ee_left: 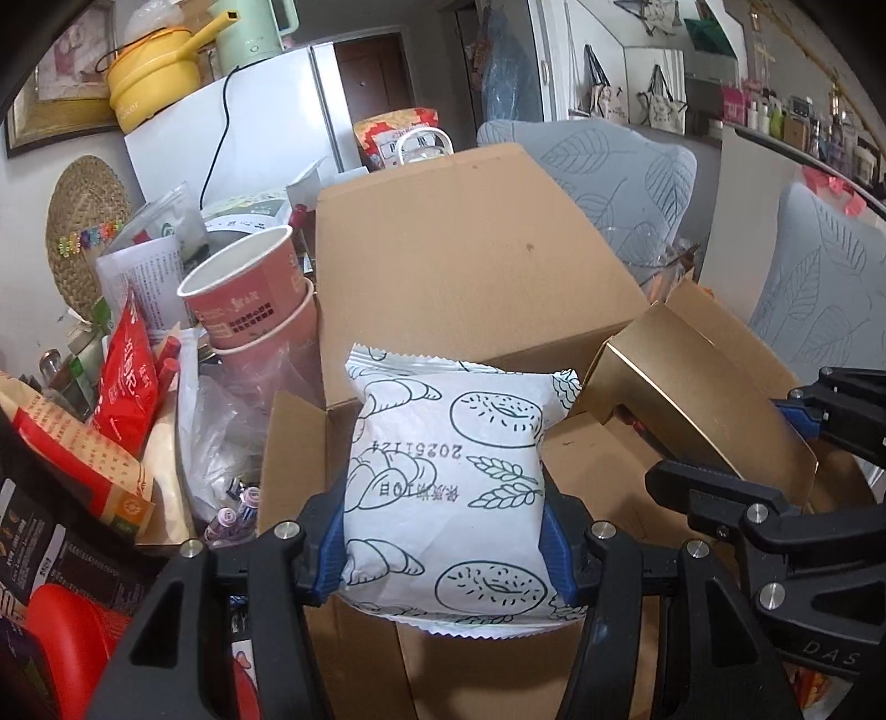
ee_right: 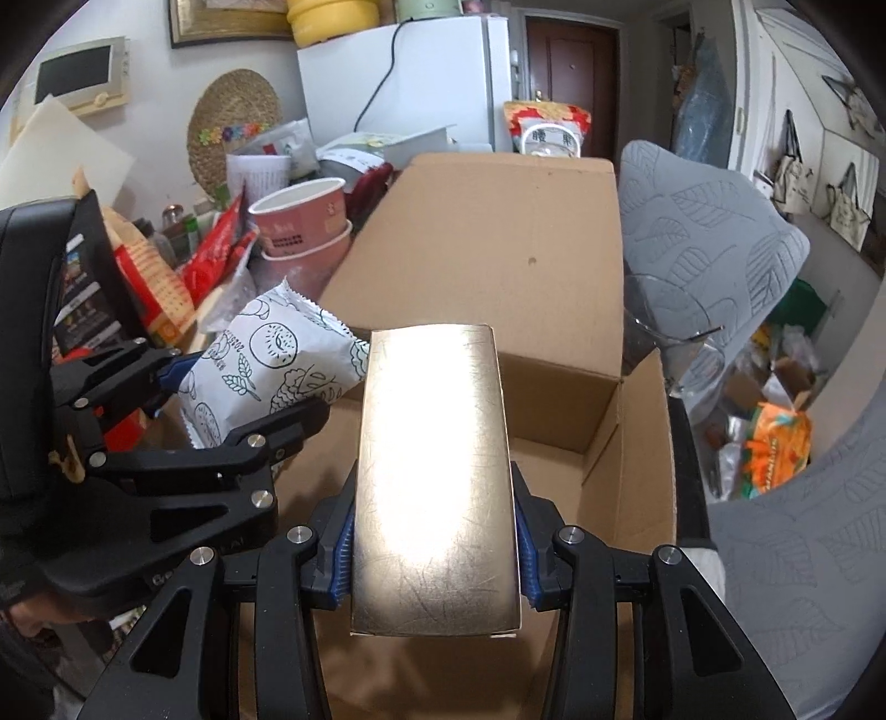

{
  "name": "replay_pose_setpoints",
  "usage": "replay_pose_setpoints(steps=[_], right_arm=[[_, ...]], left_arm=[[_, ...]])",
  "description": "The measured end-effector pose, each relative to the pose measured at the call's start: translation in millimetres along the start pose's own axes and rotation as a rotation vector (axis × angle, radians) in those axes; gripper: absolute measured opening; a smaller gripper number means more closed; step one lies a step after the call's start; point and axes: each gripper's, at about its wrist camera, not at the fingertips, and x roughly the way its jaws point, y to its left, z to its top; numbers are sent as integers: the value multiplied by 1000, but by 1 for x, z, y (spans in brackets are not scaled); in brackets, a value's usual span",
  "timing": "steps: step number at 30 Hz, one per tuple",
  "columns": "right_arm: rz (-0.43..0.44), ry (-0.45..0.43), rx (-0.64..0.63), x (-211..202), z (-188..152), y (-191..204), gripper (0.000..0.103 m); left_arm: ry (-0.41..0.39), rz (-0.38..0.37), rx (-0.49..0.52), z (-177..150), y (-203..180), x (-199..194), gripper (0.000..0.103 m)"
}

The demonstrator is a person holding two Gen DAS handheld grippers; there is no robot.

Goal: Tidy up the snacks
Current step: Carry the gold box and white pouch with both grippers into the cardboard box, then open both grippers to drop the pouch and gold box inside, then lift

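Cluttered counter [ee_left: 166, 498] with open cardboard box [ee_right: 498, 249]; left tool [ee_left: 443, 545] clamps a white pastry-print snack packet [ee_left: 448, 482], right tool [ee_right: 434, 545] clamps a gold box [ee_right: 434, 476] above it.

You stand in lived-in home, cluttered dining or kitchen corner. White fridge [ee_right: 404, 83] against wall, yellow pot [ee_left: 152, 75] and pale green kettle [ee_left: 252, 27] stacked on top. Brown entry door [ee_right: 570, 83] behind. Woven straw mat [ee_right: 232, 124] and framed picture [ee_left: 61, 72] on wall. Tote bags [ee_right: 819, 183] hang at right. Grey leaf-print cushions [ee_right: 703, 232] on chairs. Stacked paper cups [ee_left: 255, 293] among snack packets.
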Motion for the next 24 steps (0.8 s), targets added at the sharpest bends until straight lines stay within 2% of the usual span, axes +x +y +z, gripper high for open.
replay_pose_setpoints(steps=[7, 11, 14, 16, 19, 24], right_arm=[[-40, 81, 17, 25, -6, -9, 44], [-79, 98, 0, 29, -10, -8, 47], [-79, 97, -12, 27, -10, -7, 48], [-96, 96, -15, 25, -9, -6, 57], [-94, 86, -9, 18, -7, -7, 62], [-105, 56, 0, -2, -2, -4, 63]], left_arm=[[100, -5, -8, -7, -6, 28, 57], [147, -31, -28, -11, -4, 37, 58], [143, -11, -33, -12, -2, 36, 62], [144, -13, -40, -11, 0, 32, 63], [131, -14, -44, -9, 2, 21, 63], [97, -23, -51, -4, 4, -4, 63]])
